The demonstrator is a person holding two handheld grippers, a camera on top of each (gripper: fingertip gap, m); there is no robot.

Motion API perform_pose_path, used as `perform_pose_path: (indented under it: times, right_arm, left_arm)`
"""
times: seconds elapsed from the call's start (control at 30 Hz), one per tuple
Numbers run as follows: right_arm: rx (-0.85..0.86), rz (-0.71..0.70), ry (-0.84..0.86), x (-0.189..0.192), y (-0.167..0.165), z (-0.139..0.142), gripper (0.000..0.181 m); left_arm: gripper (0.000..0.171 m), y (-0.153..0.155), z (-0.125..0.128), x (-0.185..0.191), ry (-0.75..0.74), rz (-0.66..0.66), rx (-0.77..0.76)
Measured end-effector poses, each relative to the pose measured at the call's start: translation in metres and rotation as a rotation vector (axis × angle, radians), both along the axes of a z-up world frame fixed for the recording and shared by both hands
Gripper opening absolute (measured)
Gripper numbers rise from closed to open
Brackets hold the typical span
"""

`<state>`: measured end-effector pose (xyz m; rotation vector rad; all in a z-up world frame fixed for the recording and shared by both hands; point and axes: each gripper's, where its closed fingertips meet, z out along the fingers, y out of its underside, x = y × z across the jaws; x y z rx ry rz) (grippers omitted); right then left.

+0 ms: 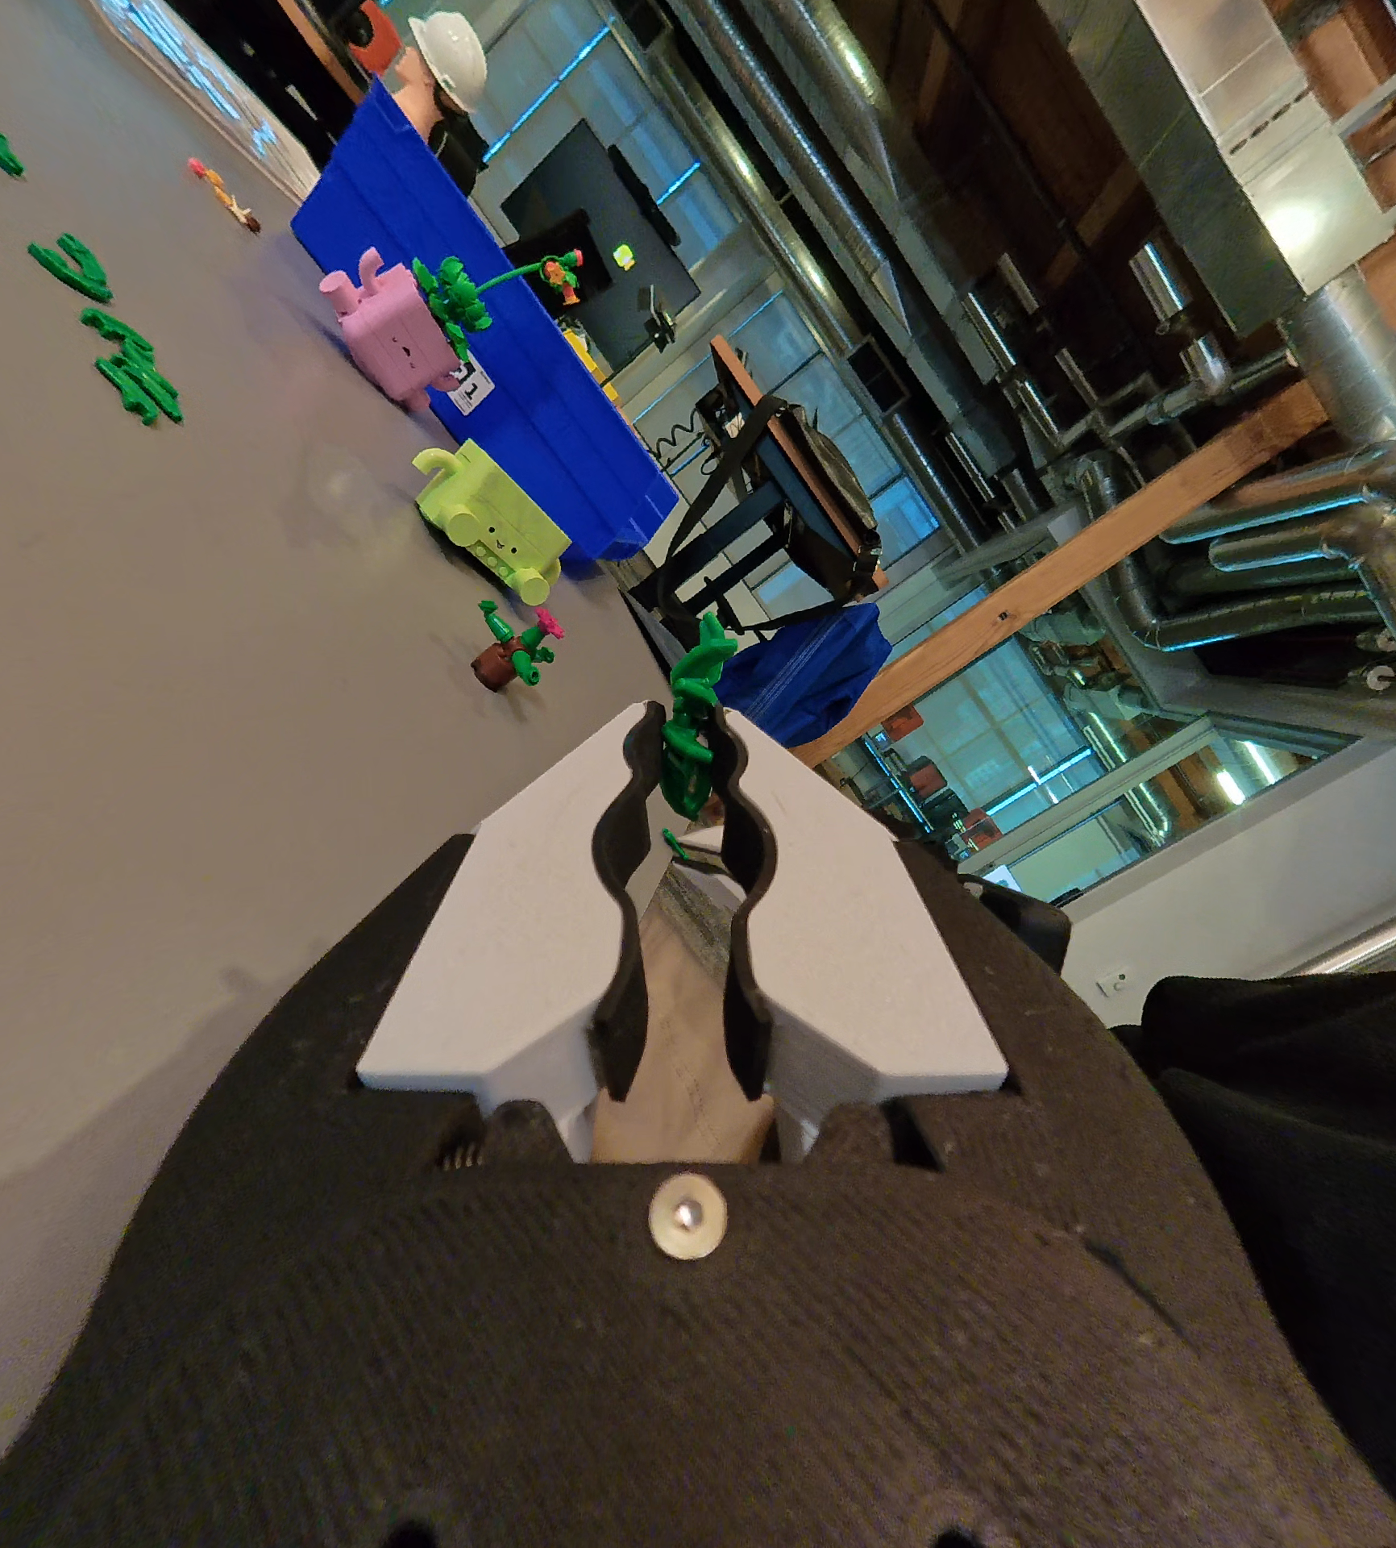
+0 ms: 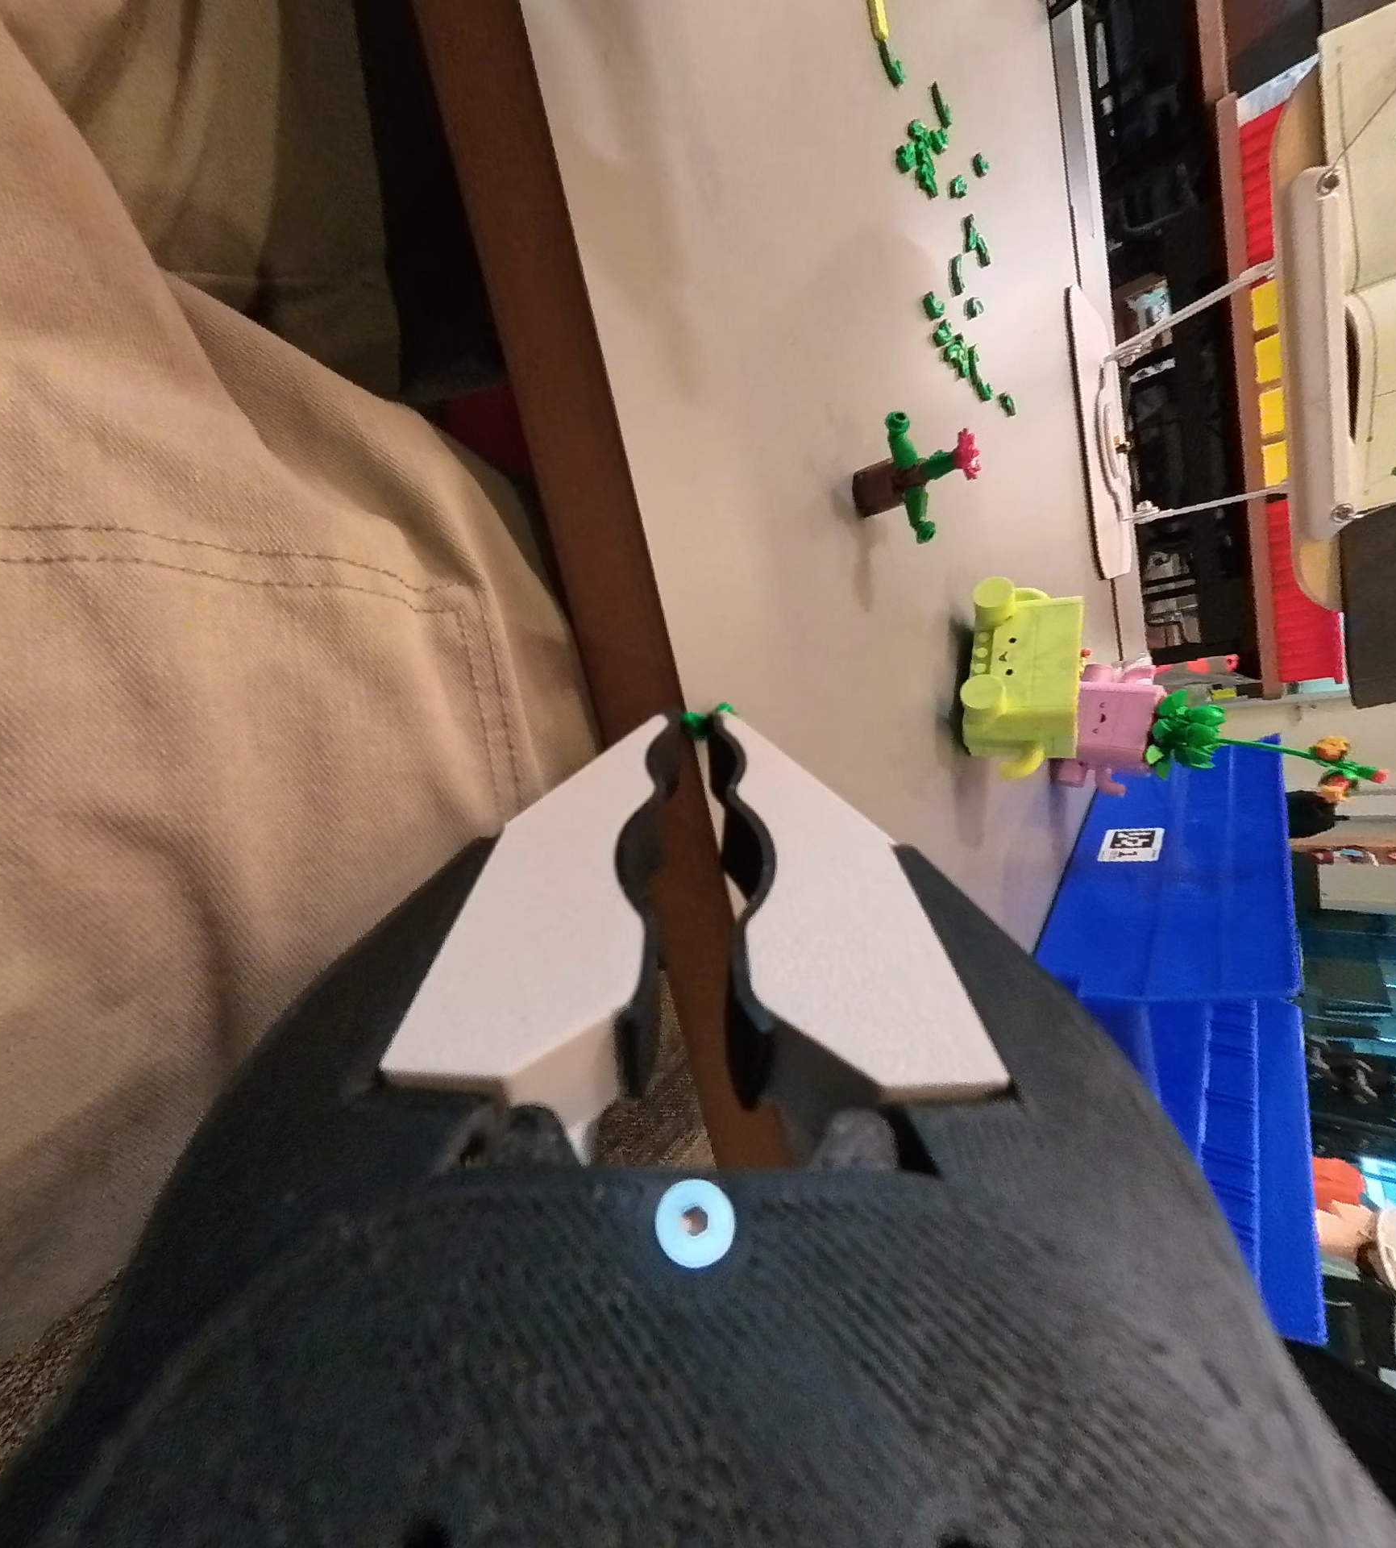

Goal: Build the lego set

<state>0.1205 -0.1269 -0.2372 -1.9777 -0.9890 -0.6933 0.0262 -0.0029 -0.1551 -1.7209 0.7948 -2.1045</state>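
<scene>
My left gripper [image 1: 682,720] is shut on a green leafy plant piece [image 1: 693,729] that sticks out past the fingertips, held off the table edge. My right gripper [image 2: 699,722] is shut on a small green piece [image 2: 701,722] at its tips, beside the table's brown edge. On the grey table [image 1: 134,670] stand a lime-green pot figure [image 1: 494,523] [image 2: 1017,674], a pink pot figure [image 1: 389,335] [image 2: 1109,729] with a green plant and flower stem, and a brown pot with green cactus arms and a pink flower [image 1: 519,649] [image 2: 908,482].
Several loose green pieces [image 1: 117,343] [image 2: 958,276] lie scattered on the table. A blue bin [image 1: 502,360] [image 2: 1180,963] stands behind the figures. An instruction booklet on a stand [image 2: 1381,276] is at the far side. Beige trousers [image 2: 175,503] fill the left of the right wrist view. The grippers' ends are close to 20 cm from one another. The lime-green pot figure [image 2: 1017,674] lies around 15 cm away from my right fingertips. My left wrist view [image 1: 518,546] looks at it from another angle.
</scene>
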Motion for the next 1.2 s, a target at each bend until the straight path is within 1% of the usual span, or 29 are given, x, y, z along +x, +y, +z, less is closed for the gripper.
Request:
perform_pose_path:
  times: [0.23, 0.33, 0.37, 0.43, 0.57, 0.6, 0.63, 0.77, 0.9, 1.0, 1.1, 1.2]
  right_arm:
    - [-0.008, -0.018, -0.005, 0.0, -0.002, 0.007, 0.002]
    - [0.02, -0.039, 0.073, -0.002, 0.001, 0.015, 0.001]
    - [0.023, -0.051, 0.13, -0.002, 0.001, 0.016, 0.001]
    - [0.018, -0.084, 0.297, -0.004, 0.002, 0.019, 0.001]
    - [-0.04, -0.208, 0.71, 0.0, 0.004, 0.023, 0.001]
    - [-0.059, -0.235, 0.786, 0.003, 0.004, 0.022, 0.0]
    - [-0.065, -0.252, 0.826, 0.006, 0.005, 0.022, 0.0]
    - [-0.127, -0.311, 0.854, 0.014, 0.003, 0.01, 0.001]
    - [-0.157, -0.343, 0.96, 0.014, 0.005, 0.009, 0.001]
    - [-0.201, -0.37, 1.007, 0.017, 0.005, 0.008, 0.001]
    - [-0.248, -0.387, 0.992, 0.018, 0.003, 0.002, 0.001]
    - [-0.248, -0.378, 0.972, 0.018, 0.004, 0.002, 0.001]
  left_arm:
    - [0.008, 0.0, 0.0, 0.0, -0.005, -0.004, -0.011]
    - [0.008, -0.001, 0.001, 0.0, -0.006, -0.006, -0.013]
    - [0.008, -0.001, 0.0, 0.0, -0.005, -0.007, -0.013]
    - [0.008, -0.002, 0.0, 0.0, -0.004, -0.008, -0.013]
    - [0.008, -0.004, -0.001, 0.001, -0.001, -0.013, -0.013]
    - [0.008, -0.004, -0.002, 0.002, 0.0, -0.015, -0.013]
    - [0.008, -0.005, -0.002, 0.002, 0.001, -0.017, -0.014]
    - [0.008, -0.005, -0.003, 0.003, 0.003, -0.017, -0.014]
    - [0.008, -0.005, -0.003, 0.003, 0.003, -0.018, -0.014]
    - [0.008, -0.005, -0.003, 0.002, 0.002, -0.019, -0.016]
    - [0.008, -0.005, -0.002, 0.002, 0.0, -0.019, -0.018]
    - [0.008, -0.005, -0.002, 0.002, 0.0, -0.02, -0.02]
